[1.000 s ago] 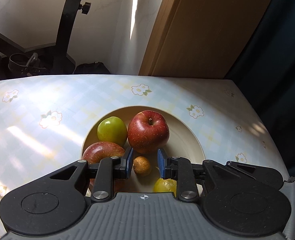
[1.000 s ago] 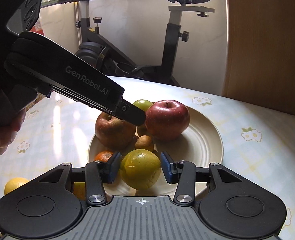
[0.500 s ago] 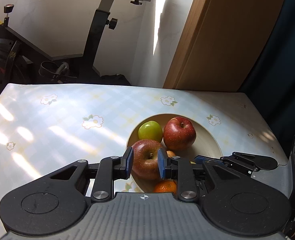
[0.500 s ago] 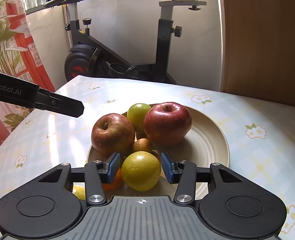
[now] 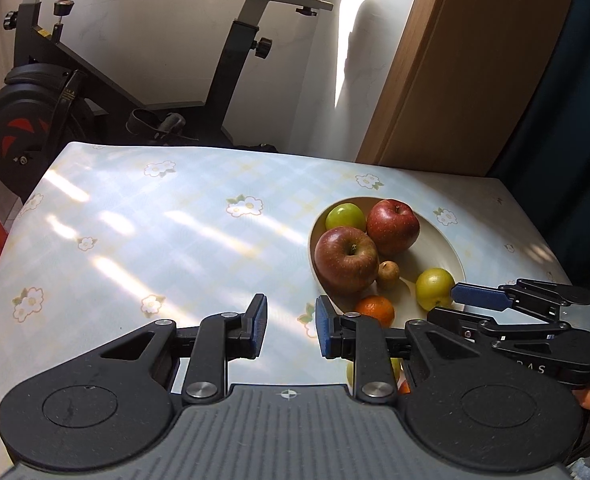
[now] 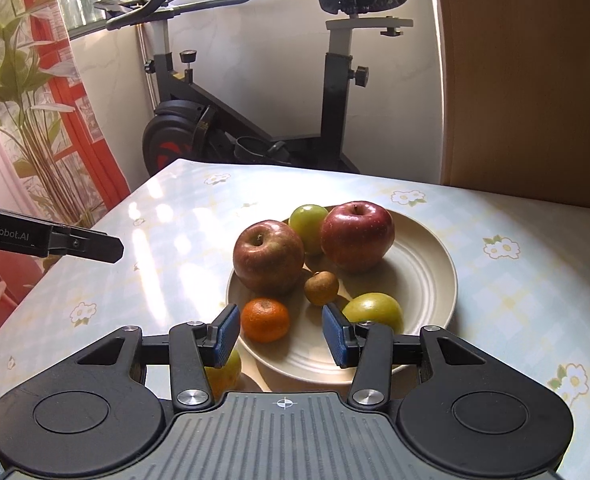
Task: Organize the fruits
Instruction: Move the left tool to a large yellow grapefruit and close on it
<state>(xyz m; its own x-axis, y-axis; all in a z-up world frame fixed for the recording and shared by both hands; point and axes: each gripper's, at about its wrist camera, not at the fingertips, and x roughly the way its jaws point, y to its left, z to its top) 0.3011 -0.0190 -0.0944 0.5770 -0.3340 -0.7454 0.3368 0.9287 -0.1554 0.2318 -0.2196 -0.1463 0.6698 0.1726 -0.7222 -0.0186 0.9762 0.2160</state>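
My left gripper point(image 5: 291, 330) is hovering over a bare patch of the flowery desk point(image 5: 155, 240), off to the left of the plate point(image 5: 445, 252), pads close together with just a narrow gap and nothing between them. My right gripper point(image 6: 281, 334) is parked at the near edge of the plate, pads a bit apart and not clamped on anything; the small orange point(image 6: 266, 319) sits on the plate in line with the gap but the pads aren't touching it. Fruit situation: the plate has two red apples, the darker one point(image 6: 268, 256) on the left and the shinier one point(image 6: 357, 236) on the right, with a green round fruit point(image 6: 309, 222) tucked behind them. A little brown fruit point(image 6: 321, 288) is in the middle, just in front of the apples, and a yellow-green fruit point(image 6: 373, 310) lies at the near right, right next to my right pad. One more yellowish fruit point(image 6: 225, 372) is off the plate, on the desk, mostly hidden behind my right gripper's left finger. An exercise bike point(image 6: 255, 120) stands past the far end of the desk.
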